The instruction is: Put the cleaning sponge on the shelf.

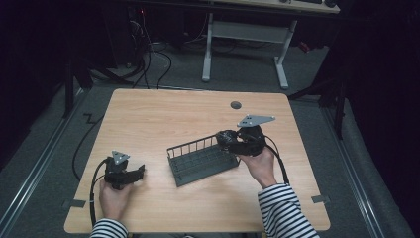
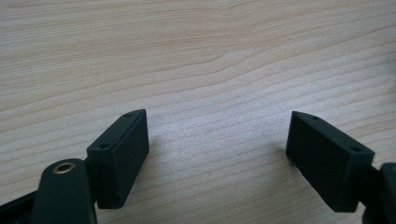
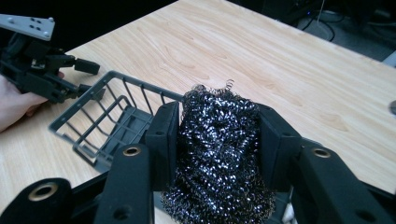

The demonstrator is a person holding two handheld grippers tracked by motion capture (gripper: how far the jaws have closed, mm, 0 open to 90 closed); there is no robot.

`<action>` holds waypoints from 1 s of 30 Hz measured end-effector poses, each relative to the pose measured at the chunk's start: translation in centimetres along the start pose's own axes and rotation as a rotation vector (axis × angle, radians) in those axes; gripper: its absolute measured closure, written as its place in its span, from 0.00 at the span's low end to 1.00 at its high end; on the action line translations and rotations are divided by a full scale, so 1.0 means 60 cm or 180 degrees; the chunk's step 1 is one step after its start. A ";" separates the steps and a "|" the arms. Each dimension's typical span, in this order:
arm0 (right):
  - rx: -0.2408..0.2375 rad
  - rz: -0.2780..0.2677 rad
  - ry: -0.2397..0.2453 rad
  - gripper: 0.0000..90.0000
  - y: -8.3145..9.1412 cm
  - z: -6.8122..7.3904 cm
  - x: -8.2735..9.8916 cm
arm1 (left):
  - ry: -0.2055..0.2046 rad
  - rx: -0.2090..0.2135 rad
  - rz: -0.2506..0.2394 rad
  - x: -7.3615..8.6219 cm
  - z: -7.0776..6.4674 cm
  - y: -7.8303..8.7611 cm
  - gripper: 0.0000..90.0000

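A dark steel-wool scourer (image 3: 217,116) is pinched between the two black pads of my right gripper (image 3: 218,144), which is shut on it. In the high view that gripper (image 1: 223,139) hangs at the right end of a grey wire basket (image 1: 200,159), with the scourer (image 1: 226,136) just above the rim. The basket (image 3: 109,123) lies below and beyond the scourer; I cannot tell whether anything lies in it. My left gripper (image 1: 140,172) rests low at the table's front left, pointing toward the basket. Its jaws stand open over bare wood (image 2: 217,149), and it also appears beyond the basket (image 3: 86,77).
The wooden table (image 1: 158,114) has a round cable hole (image 1: 236,104) near its far edge. Beyond it are a white desk frame (image 1: 245,47) and cables on the floor. Bare wood lies behind and left of the basket.
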State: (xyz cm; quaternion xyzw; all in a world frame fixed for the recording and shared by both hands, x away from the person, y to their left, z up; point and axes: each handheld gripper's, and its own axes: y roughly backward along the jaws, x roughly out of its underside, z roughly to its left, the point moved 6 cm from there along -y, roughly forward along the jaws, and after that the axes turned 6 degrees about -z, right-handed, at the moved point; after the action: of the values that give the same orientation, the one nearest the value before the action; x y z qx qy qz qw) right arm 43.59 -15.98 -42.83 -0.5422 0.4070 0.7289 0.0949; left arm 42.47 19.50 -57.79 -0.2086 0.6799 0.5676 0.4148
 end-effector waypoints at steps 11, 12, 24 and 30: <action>0.0008 0.0255 -0.0016 0.60 -0.050 0.009 0.021 | 0.0009 0.0001 -0.0010 0.000 0.000 0.000 0.25; 0.0009 0.0287 -0.0014 0.60 -0.053 0.009 0.023 | 0.0008 0.0001 -0.0009 0.000 0.000 0.000 0.25; 0.0014 0.0448 0.0008 0.57 -0.071 0.011 0.036 | 0.0013 0.0004 -0.0010 0.000 0.001 0.000 0.25; 0.0045 0.0578 0.0064 0.54 -0.080 0.012 0.043 | 0.0008 -0.0002 -0.0010 0.000 0.001 0.000 0.25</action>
State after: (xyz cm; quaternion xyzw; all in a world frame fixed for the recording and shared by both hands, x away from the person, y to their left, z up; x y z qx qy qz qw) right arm 44.84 -13.13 -47.34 -0.5097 0.4606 0.7262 0.0281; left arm 42.49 19.53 -57.79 -0.2105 0.6800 0.5668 0.4148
